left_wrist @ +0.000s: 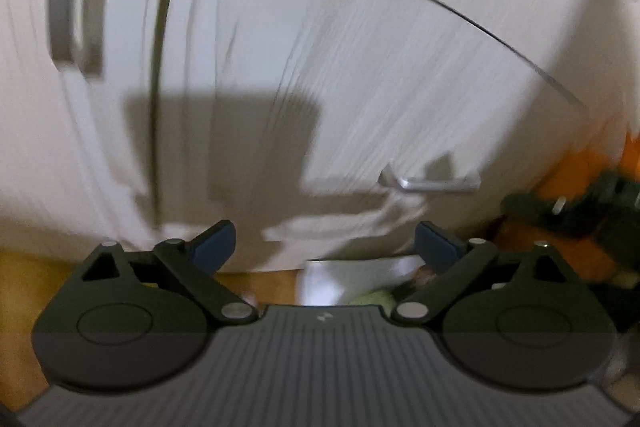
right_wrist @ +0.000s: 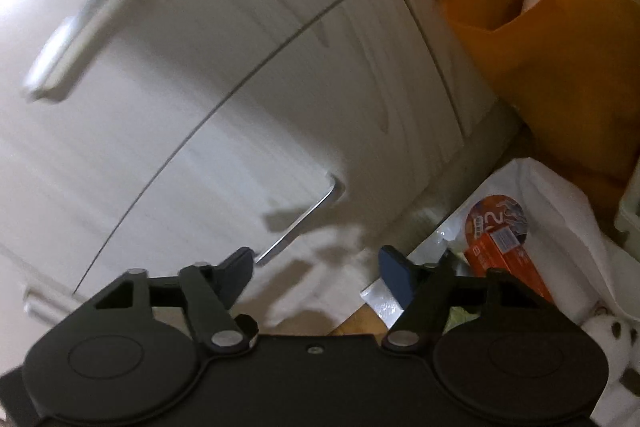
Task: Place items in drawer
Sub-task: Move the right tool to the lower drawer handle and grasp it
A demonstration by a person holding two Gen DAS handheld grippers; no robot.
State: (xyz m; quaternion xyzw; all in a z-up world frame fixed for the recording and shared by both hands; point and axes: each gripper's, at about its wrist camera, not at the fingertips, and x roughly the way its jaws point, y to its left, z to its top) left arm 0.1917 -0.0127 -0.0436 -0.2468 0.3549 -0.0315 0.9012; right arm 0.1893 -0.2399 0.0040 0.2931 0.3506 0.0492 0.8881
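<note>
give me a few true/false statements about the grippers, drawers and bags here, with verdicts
1. Both the left gripper and the right gripper are open and hold nothing. True.
2. The lower drawer is pulled wide open. False: its front sits flush, closed.
3. An orange bag stands beside the cabinet. True.
4. The orange package lies inside a drawer. False: it lies in a white bag on the floor.
5. The right gripper clamps the drawer handle. False: the handle is free.

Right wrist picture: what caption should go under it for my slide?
Open right gripper facing closed white drawers, orange cloth bag beside them.
</note>
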